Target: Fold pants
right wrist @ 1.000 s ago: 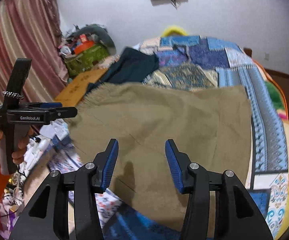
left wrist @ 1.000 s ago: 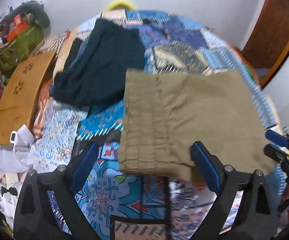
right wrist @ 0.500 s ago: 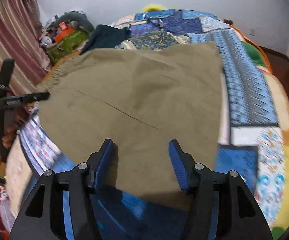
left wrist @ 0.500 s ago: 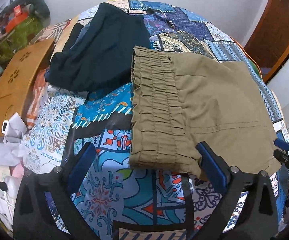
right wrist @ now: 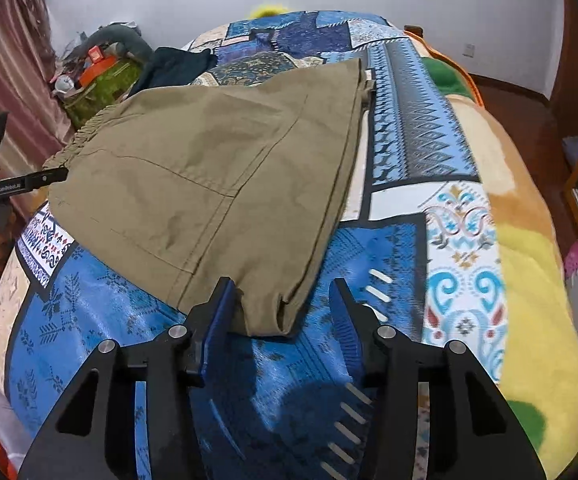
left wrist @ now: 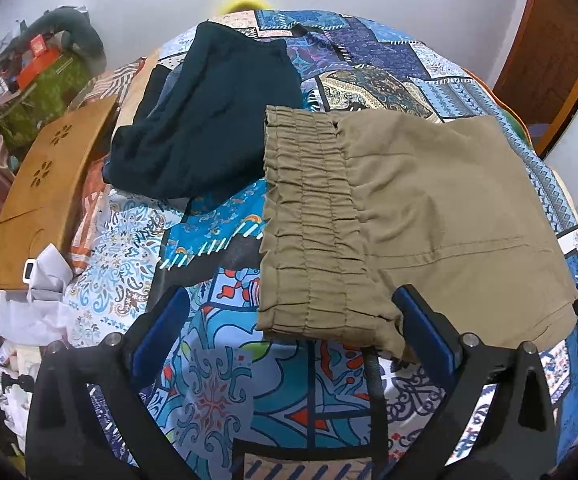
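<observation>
Both pairs of blue-padded fingers stand wide apart with nothing between them that we are gripping. On our left gripper [left wrist: 291, 332] the right finger's pad [left wrist: 423, 330] sits at the near corner of the elastic waistband [left wrist: 309, 220], where cloth overlaps its tip; we cannot tell whether it touches. On our right gripper [right wrist: 285, 312] the near bottom corner of the olive-khaki cotton pants [right wrist: 217, 176] lies between the open fingers, with the left pad [right wrist: 219, 312] just beside the cloth.

Outward from there, the pants lie flat as a compact, several-layered block on the blue patchwork quilt [right wrist: 405, 132], waistband to the left, folded edge to the right. To our eye most of the folding is done: the legs look doubled up onto the body and the edges are fairly square. What seems left is either one more fold across, corner to corner, or a little smoothing of the near edge, where the layers sag.

Far left of the pants rests a dark navy garment [left wrist: 209, 120], touching the waistband's far corner, and a brown wooden lap board [left wrist: 45, 196] lies beyond at the bed's left edge.
</observation>
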Motion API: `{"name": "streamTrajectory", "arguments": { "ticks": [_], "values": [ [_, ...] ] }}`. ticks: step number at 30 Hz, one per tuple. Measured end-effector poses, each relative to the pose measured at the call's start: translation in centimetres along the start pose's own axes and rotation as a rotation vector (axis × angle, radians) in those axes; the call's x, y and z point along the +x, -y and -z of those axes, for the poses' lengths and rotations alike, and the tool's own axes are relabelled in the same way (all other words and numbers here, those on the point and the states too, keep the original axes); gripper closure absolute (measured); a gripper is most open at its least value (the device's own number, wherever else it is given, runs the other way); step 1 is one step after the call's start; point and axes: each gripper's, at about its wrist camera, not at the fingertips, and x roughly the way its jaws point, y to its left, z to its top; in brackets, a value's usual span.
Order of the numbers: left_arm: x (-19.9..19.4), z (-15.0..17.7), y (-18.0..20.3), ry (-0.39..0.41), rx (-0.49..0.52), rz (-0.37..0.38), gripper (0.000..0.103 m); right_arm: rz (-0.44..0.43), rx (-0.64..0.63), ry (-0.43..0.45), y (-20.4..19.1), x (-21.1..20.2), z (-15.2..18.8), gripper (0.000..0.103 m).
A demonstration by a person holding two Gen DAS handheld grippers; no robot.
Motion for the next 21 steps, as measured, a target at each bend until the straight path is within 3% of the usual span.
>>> {"name": "streamTrajectory", "arguments": {
  "ticks": [3, 11, 21],
  "values": [
    [-1.1, -0.9, -0.2, 0.015, 0.005, -0.003, 0.000, 0.015, -0.011, 0.011, -0.1, -0.9, -0.8, 0.057],
    [-2.9, -5.1, -0.9, 0.070, 0.005, -0.022, 0.000, 0.034, -0.014, 0.154, 0.8, -3.5, -5.2, 0.055],
    [-0.4, -10.4, -1.0, 0.084, 0.031, -0.060, 0.000, 0.061, -0.031, 0.210, 2.7, -1.1, -11.8, 0.053]
  ]
}}
